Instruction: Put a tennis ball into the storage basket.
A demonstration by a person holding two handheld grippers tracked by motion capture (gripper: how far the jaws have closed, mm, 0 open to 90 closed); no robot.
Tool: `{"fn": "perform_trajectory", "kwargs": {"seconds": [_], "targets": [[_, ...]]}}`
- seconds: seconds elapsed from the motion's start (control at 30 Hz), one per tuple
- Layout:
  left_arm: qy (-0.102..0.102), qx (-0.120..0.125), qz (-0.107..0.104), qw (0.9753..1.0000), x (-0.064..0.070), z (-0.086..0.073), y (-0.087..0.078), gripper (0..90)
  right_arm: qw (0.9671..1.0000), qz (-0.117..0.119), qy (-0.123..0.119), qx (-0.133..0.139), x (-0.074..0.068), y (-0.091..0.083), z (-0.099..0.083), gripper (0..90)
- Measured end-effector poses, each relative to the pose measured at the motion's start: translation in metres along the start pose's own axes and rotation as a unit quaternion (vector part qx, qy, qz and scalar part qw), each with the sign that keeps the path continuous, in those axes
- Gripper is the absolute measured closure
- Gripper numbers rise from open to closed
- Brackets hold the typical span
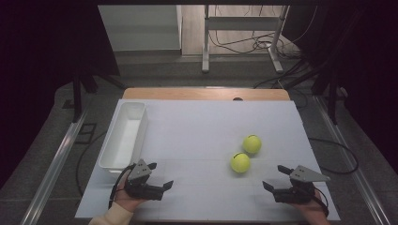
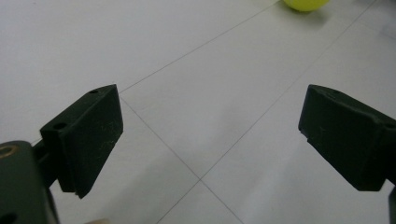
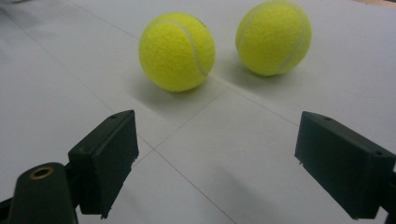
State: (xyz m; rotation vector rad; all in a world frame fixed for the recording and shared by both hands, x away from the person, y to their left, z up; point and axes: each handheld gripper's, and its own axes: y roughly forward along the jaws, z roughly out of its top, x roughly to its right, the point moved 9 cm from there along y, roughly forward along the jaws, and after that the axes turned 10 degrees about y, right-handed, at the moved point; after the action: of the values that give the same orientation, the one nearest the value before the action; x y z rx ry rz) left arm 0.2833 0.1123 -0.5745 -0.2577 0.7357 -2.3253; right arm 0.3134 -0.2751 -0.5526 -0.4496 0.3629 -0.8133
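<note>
Approach step: both the left gripper (image 1: 161, 180) and the right gripper (image 1: 273, 177) rest wide open and empty near the table's front edge. The two tennis balls — the near ball (image 1: 240, 162) and the far ball (image 1: 252, 144) — lie just beside each other right of centre, well apart from the white bin (image 1: 114, 159). The next move likely calls for advancing the right gripper to straddle the near ball — then closing.

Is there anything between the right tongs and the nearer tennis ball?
No. In the right gripper view, bare white table lies between the right tongs and the nearer tennis ball.
</note>
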Motion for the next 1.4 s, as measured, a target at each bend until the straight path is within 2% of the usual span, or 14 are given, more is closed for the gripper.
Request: {"fn": "perform_trajectory", "kwargs": {"seconds": [0.43,0.6,0.77,1.1,1.23,1.4], "targets": [[0.014,0.002,0.006,0.9999,0.006,0.016,0.006,7.3,1.0000,0.003,0.004,0.000,0.004,0.002,0.001,14.0],[0.014,0.008,0.001,0.9999,0.009,0.025,0.006,7.3,1.0000,0.003,0.002,0.000,0.002,0.002,0.001,14.1],[0.024,0.002,-0.001,0.9997,0.011,0.029,0.009,7.4,1.0000,-0.002,0.000,-0.005,0.002,0.003,0.000,14.1],[0.017,0.001,-0.003,0.9999,0.009,0.034,0.012,7.4,1.0000,-0.001,0.000,-0.006,0.004,0.004,0.001,14.1],[0.011,0.005,-0.011,0.9999,0.011,0.040,0.016,7.3,1.0000,-0.001,0.000,-0.004,0.004,0.004,0.001,14.2],[0.020,0.012,-0.013,0.9997,0.014,0.051,0.017,7.3,1.0000,-0.001,-0.001,-0.004,0.004,0.003,0.001,14.2]]}}
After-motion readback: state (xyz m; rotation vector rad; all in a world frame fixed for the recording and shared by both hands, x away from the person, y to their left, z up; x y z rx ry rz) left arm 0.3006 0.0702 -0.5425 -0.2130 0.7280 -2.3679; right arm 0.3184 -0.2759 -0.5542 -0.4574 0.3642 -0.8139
